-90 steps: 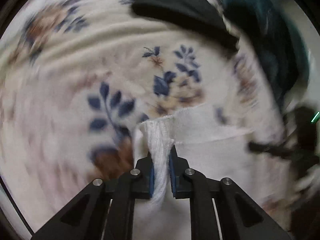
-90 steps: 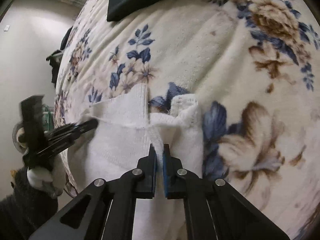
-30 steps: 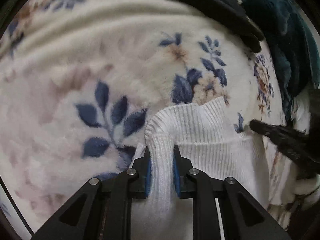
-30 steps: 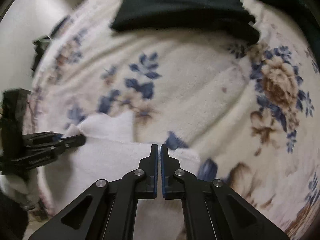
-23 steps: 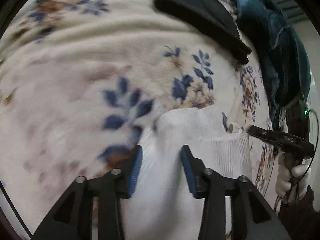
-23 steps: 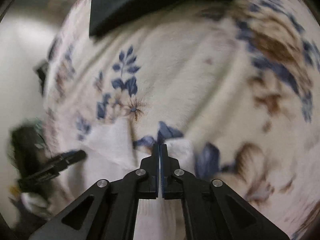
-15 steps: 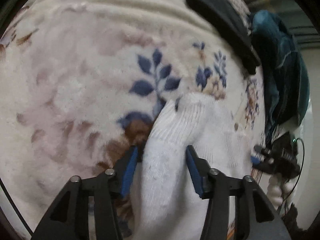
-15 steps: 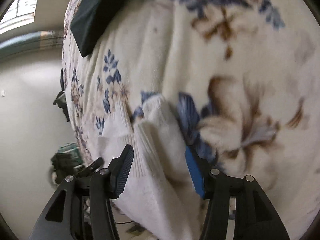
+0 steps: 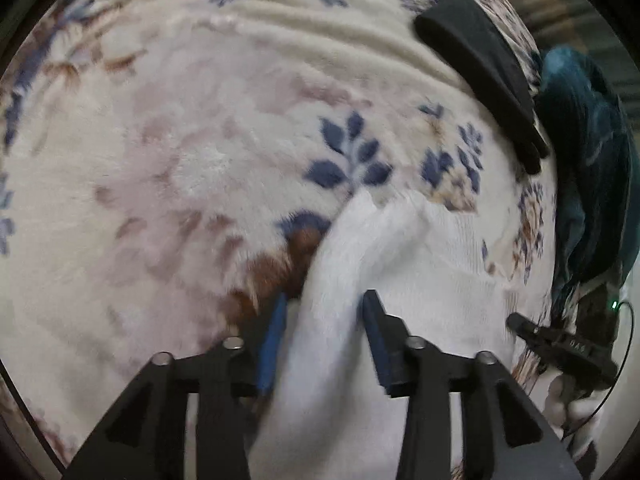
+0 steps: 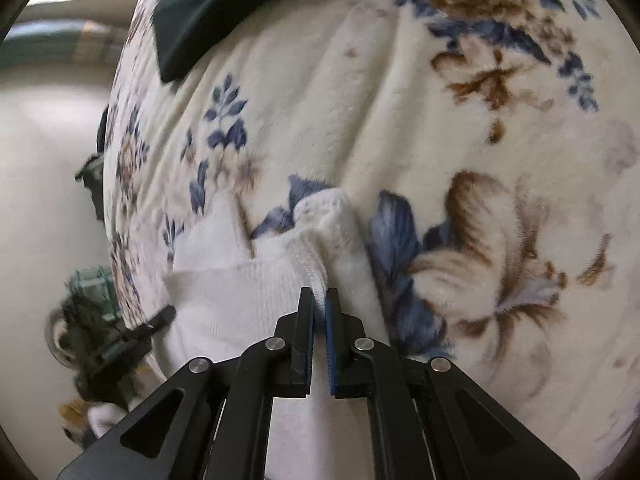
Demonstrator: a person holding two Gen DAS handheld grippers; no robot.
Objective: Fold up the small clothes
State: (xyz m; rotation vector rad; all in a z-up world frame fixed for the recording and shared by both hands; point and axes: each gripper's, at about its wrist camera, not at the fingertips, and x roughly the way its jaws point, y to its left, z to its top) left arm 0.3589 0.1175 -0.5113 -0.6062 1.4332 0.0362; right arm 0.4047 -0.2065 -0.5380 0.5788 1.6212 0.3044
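Note:
A small white knit garment (image 9: 404,280) lies on a cream floral blanket (image 9: 200,152). My left gripper (image 9: 324,312) is open, its blue-padded jaws standing either side of the garment's raised left fold. In the right wrist view the same white garment (image 10: 240,292) lies bunched, and my right gripper (image 10: 320,300) is shut on a ribbed seam of it. The right gripper also shows at the right edge of the left wrist view (image 9: 560,344), and the left gripper at the left edge of the right wrist view (image 10: 132,336).
A folded black garment (image 9: 480,64) lies at the far side of the blanket; it also shows in the right wrist view (image 10: 200,8). A teal garment (image 9: 588,160) is heaped at the right. The blanket's edge (image 10: 116,184) drops off to the floor at the left.
My left gripper has opened and let go of the white fold it pinched. My right gripper opened half a second ago and has now shut on the garment's seam.

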